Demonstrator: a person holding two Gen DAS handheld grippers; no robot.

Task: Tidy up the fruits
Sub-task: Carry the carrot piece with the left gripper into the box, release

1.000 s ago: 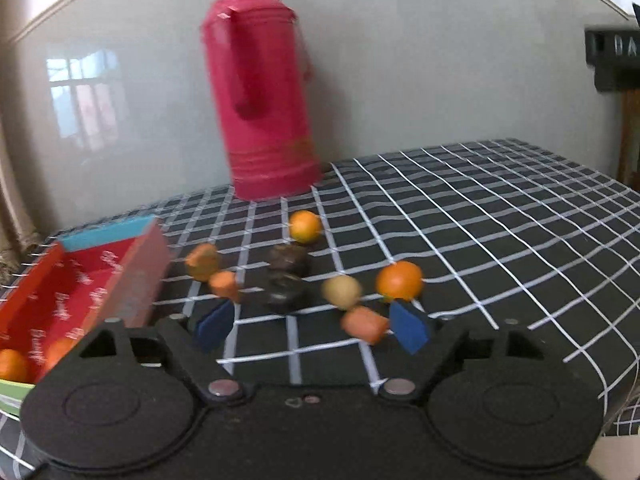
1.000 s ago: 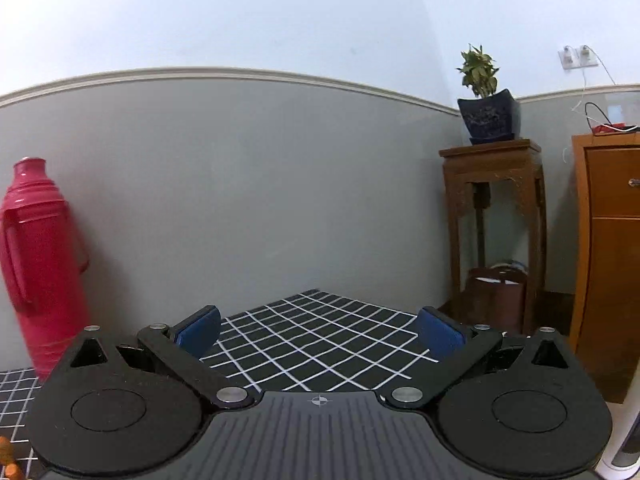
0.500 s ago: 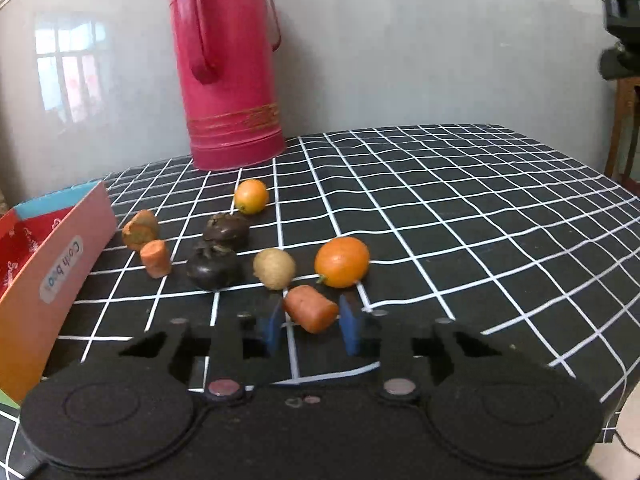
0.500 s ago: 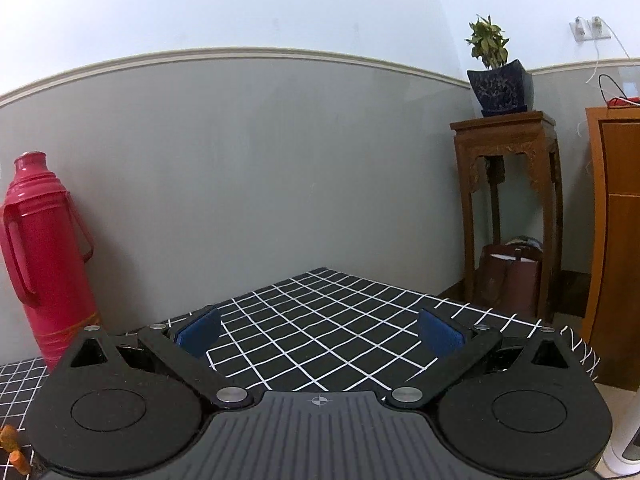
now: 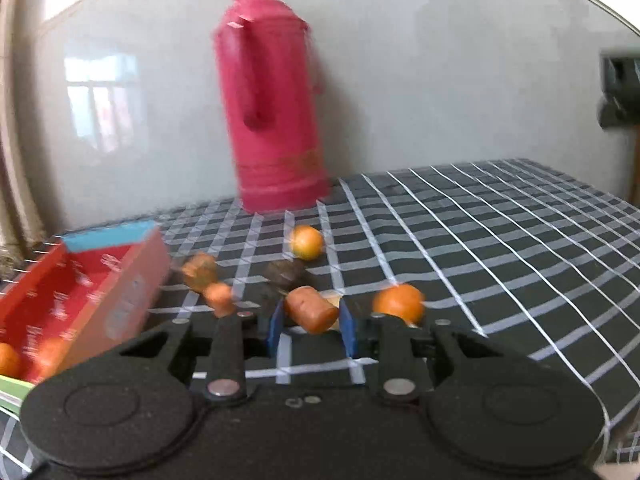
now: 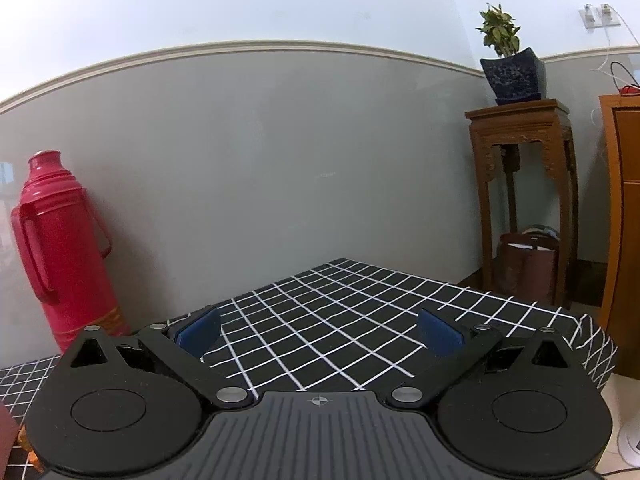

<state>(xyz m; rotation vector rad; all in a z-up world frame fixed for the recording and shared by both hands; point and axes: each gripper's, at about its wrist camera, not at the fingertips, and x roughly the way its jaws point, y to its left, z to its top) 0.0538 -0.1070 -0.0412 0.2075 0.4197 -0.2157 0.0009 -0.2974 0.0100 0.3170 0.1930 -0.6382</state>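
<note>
Left claw (image 5: 311,326) grips the carrot piece (image 5: 311,309); only right view shows its claw (image 6: 319,330) wide, empty.

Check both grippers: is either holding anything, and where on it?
The left gripper is shut on the orange carrot-like piece, its blue pads against its two sides. The right gripper is open, holding nothing.

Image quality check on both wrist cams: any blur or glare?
Left wrist: motion blur smears the red flask, the fruits and the box; a window reflection glares on the wall; the held orange piece stays fairly sharp. Right wrist: sharp, evenly lit, fisheye bends the wall rail.
</note>
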